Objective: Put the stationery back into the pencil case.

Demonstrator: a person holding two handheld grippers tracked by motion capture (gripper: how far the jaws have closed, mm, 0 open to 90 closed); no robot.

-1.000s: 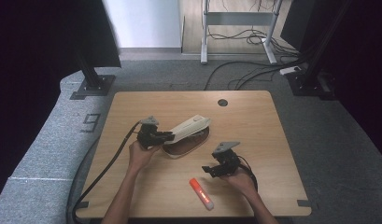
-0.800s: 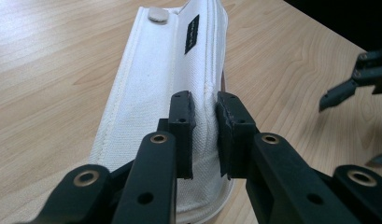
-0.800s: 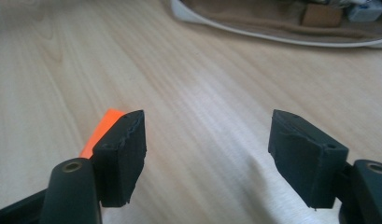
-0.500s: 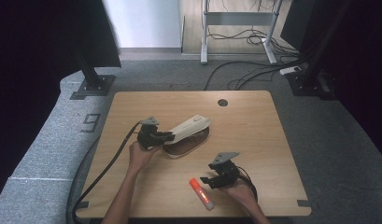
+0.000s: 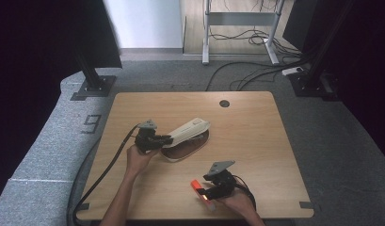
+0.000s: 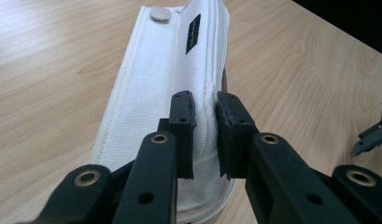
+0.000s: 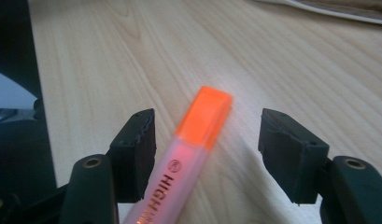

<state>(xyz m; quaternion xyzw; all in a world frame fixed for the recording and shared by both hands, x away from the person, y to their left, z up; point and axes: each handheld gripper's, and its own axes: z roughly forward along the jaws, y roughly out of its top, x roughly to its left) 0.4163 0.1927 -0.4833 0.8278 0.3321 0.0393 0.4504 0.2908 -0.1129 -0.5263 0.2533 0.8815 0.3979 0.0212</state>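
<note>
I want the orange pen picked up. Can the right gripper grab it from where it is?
Probably yes. The right gripper has its jaws either side of the orange highlighter, closing but not pressing yet. Nothing blocks it; the white pencil case lies apart, pinched by the left gripper.

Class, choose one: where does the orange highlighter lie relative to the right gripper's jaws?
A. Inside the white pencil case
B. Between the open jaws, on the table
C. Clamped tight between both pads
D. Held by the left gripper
B: the highlighter lies on the table between the jaws of the right gripper, with a clear gap at one pad.
</note>
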